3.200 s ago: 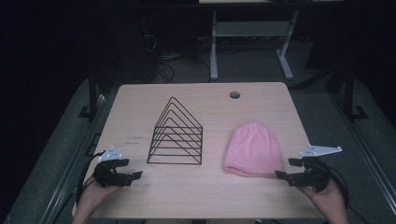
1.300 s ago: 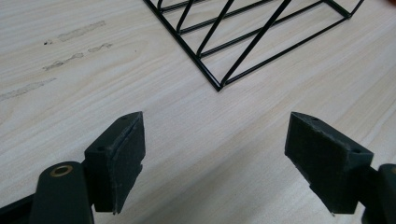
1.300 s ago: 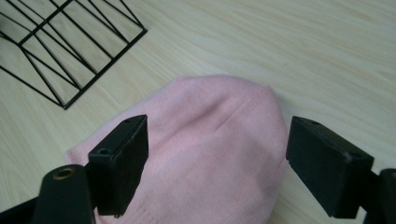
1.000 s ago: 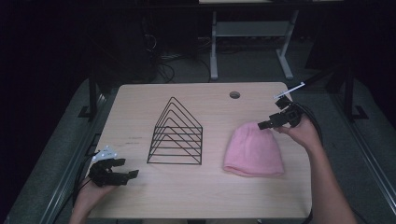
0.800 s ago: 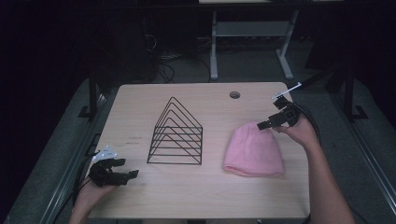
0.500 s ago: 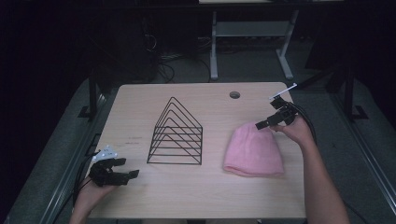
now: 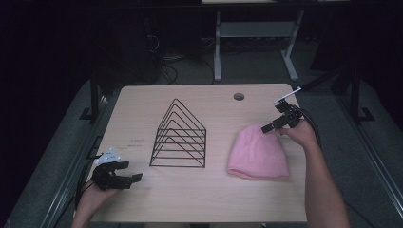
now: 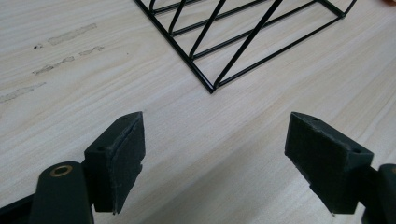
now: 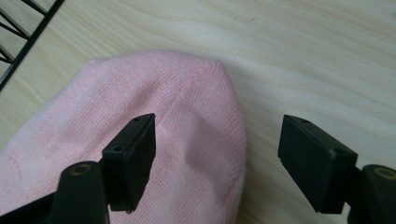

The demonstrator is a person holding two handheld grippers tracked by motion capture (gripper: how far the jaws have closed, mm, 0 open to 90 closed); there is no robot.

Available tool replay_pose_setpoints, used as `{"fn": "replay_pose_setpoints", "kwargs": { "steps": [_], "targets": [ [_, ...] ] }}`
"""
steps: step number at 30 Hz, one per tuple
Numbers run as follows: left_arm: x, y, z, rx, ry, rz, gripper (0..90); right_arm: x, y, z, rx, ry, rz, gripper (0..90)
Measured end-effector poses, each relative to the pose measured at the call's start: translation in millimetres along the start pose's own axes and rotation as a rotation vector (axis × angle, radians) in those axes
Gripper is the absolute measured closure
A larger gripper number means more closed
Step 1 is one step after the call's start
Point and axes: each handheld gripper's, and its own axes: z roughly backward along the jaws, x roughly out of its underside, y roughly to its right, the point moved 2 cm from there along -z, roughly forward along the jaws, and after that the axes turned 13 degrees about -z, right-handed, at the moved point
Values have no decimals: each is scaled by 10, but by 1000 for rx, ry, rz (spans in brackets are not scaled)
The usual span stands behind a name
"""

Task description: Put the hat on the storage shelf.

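Since the earlier frames the right gripper (image 7: 269,128) has dropped from just beyond the hat (image 7: 258,153) onto its crown, its jaws narrowing a little yet apart, one over the knit, one over bare table (image 7: 199,204). The hat lies flat, pink and ribbed, right of the rack (image 7: 179,137). Left of the rack, the left gripper (image 7: 129,178) rests gaping.

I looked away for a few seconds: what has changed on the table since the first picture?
The right gripper has swung from the table's near right edge up to the crown of the pink knitted beanie; its jaws have just been closing slightly, not yet gripping it. The left gripper, black wire rack and beanie stayed put.
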Motion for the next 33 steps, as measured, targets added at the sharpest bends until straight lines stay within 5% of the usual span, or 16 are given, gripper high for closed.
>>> {"fn": "replay_pose_setpoints", "kwargs": {
  "steps": [20,33],
  "targets": [
    [22,-23,7,-6,-11,0,203,31,-16,-248,-1,-66,8,517],
    [40,-37,4,-5,-8,7,203,80,-9,-286,-12,-55,-9,646]
  ]
}}
